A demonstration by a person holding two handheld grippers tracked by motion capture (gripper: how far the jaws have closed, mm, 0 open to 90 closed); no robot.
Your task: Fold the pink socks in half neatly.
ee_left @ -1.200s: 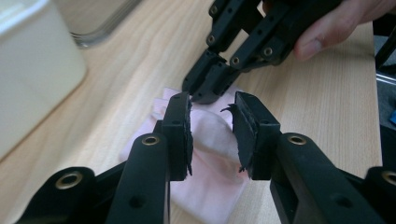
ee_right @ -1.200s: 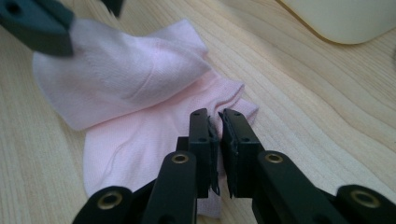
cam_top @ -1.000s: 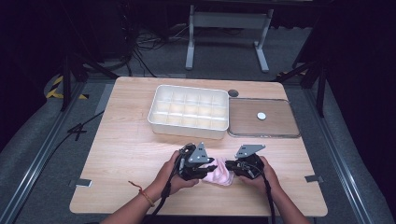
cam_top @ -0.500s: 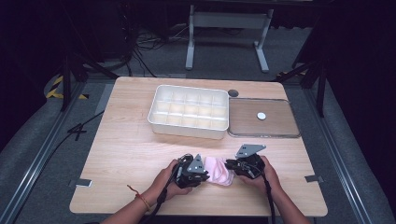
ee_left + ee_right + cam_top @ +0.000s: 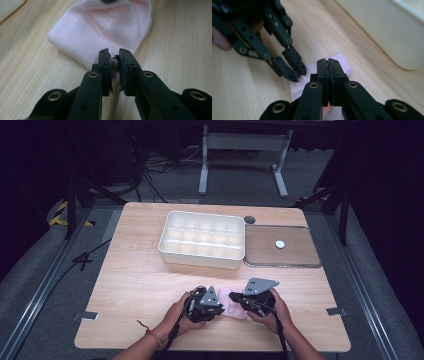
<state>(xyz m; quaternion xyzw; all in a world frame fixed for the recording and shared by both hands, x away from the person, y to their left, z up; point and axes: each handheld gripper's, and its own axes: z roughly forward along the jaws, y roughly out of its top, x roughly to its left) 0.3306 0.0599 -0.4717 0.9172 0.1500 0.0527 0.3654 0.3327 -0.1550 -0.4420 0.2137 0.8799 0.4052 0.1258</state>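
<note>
- The left gripper (image 5: 114,58) pinches an edge of the pink cloth (image 5: 105,30); its jaws have just been closing, with fabric between them.
- The right gripper (image 5: 328,61) is clamped shut on the cloth's opposite side.
- The cloth (image 5: 232,301) lies folded on the table (image 5: 135,280), near the front edge, between both hands.
- Behind it, toward the back edge, stands the white divided box (image 5: 202,240), all compartments empty; a brown tray (image 5: 280,257) with a small white disc (image 5: 280,244) sits beside it.
- Judged from this, the cloth is gripped and folded, but stowing it remains.
</note>
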